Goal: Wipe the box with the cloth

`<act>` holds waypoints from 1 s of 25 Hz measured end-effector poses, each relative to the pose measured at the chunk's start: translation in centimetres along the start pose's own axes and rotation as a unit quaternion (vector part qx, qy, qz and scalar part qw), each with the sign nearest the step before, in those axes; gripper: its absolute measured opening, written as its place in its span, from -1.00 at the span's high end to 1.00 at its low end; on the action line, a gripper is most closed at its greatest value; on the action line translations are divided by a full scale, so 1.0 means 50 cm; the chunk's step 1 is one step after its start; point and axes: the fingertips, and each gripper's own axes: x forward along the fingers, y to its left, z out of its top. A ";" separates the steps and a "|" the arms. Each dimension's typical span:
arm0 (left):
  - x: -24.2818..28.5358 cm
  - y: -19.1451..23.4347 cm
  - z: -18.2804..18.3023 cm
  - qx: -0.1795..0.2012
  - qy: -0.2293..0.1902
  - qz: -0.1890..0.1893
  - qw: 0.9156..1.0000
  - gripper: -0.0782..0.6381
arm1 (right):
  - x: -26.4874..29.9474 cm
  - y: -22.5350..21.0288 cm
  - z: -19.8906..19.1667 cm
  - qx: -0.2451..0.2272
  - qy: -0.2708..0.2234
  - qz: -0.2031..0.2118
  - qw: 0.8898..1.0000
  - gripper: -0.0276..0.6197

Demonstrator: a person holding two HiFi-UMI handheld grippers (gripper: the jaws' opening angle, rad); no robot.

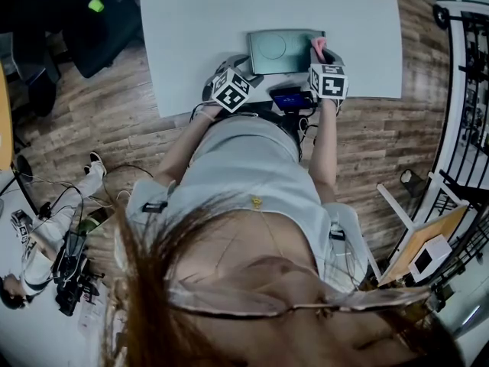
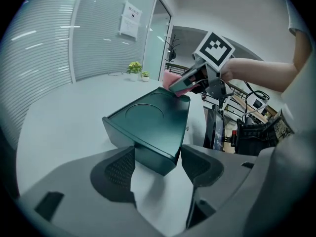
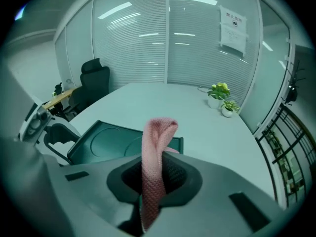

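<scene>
The left gripper [image 2: 158,162] has its jaws round the near left corner of the box [image 2: 153,122], and the pads look pressed to both sides of it. The box lies flat on the desk [image 1: 199,29], close to the near edge. The right gripper [image 3: 157,168] has its jaws closed on the cloth [image 3: 157,147], and a folded loop of it stands out beyond the tips at the box's right edge.

The main risk is that the box turns. It is held only by one corner, so a firm push across the top from the far right side could swing it round that corner or work it out of the jaws. The cloth is the second risk: it is pinched as a narrow strip, so dragging it hard could pull it out of the jaws. The floppy loop could also fold over, and then the hard jaw tips would rub the top instead. A push toward the person could carry the box off the near edge.

Whether the cloth actually touches the box is unclear. From the left gripper view it seems to rest on the corner, but from the right gripper view the loop hides the spot. In the head view the marker cubes cover both sets of jaws, and hair fills the lower half. The box's far wall and underside are out of sight.
</scene>
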 end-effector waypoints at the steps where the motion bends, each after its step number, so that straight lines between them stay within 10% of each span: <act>1: 0.000 0.000 0.000 0.000 0.000 0.000 1.000 -0.03 | 0.001 -0.012 -0.012 -0.002 0.009 -0.010 1.000 0.80; 25: 0.004 0.003 -0.007 -0.009 0.001 0.001 1.000 -0.03 | 0.036 0.009 -0.044 0.003 0.033 -0.006 0.999 0.80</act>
